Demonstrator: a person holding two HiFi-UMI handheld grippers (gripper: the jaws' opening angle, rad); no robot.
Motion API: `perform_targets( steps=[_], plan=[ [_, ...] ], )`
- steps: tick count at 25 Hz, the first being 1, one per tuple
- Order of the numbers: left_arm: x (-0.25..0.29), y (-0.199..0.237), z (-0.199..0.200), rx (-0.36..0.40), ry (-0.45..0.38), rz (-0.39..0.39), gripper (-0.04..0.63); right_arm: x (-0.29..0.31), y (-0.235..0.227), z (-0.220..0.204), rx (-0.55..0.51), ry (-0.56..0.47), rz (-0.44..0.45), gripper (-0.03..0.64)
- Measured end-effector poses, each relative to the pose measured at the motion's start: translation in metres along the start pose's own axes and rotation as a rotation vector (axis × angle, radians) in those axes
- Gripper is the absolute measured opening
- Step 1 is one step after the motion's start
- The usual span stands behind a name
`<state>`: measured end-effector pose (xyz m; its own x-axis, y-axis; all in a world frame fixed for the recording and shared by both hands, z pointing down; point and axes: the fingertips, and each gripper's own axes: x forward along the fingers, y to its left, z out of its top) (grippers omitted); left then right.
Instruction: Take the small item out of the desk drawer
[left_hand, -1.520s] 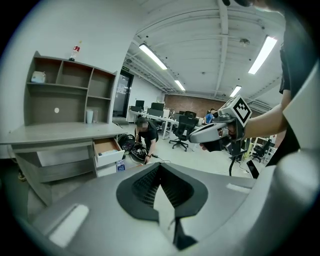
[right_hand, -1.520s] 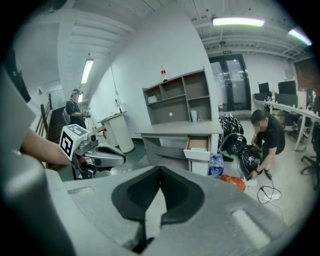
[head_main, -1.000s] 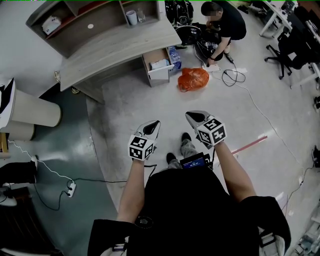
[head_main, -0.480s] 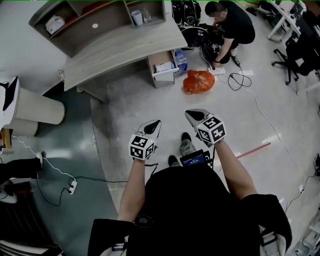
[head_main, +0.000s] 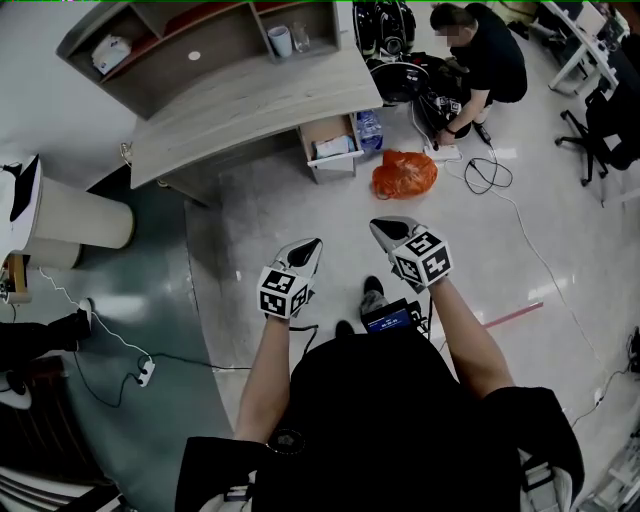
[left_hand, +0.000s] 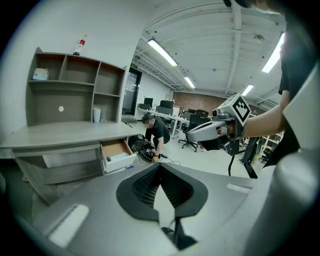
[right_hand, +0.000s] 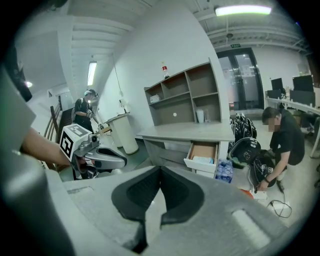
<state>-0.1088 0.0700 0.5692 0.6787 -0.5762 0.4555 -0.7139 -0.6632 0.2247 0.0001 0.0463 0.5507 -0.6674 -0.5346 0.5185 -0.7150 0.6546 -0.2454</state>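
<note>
The grey desk (head_main: 250, 100) stands far ahead, and its wooden drawer (head_main: 334, 150) hangs open at the right end. A pale, flat small item (head_main: 334, 146) lies inside the drawer; it also shows as the item (left_hand: 118, 156) and the item (right_hand: 202, 160) in the two gripper views. My left gripper (head_main: 312, 244) and right gripper (head_main: 378, 227) are held side by side at waist height, well short of the desk. Both are shut and hold nothing. The left gripper (left_hand: 159, 165) and the right gripper (right_hand: 160, 168) each have their jaw tips touching.
A person (head_main: 485, 55) crouches right of the drawer among black bags and cables. An orange bag (head_main: 405, 173) and water bottles (head_main: 368, 128) lie on the floor by the drawer. A white cylinder (head_main: 75, 225) stands at the left, and a power strip (head_main: 145, 373) with its cord lies nearby.
The desk, drawer and orange bag have slid slightly right and down in the head view as the person carrying me steps. Both grippers keep the same pose, shut.
</note>
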Motion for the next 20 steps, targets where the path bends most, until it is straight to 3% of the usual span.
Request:
perform_targets(
  steps=[20],
  plan=[
    [0.066,0.044,0.053,-0.015,-0.002,0.115,0.0,0.032,-0.089,0.038,-0.014,0.015,0.087,-0.003]
  ],
)
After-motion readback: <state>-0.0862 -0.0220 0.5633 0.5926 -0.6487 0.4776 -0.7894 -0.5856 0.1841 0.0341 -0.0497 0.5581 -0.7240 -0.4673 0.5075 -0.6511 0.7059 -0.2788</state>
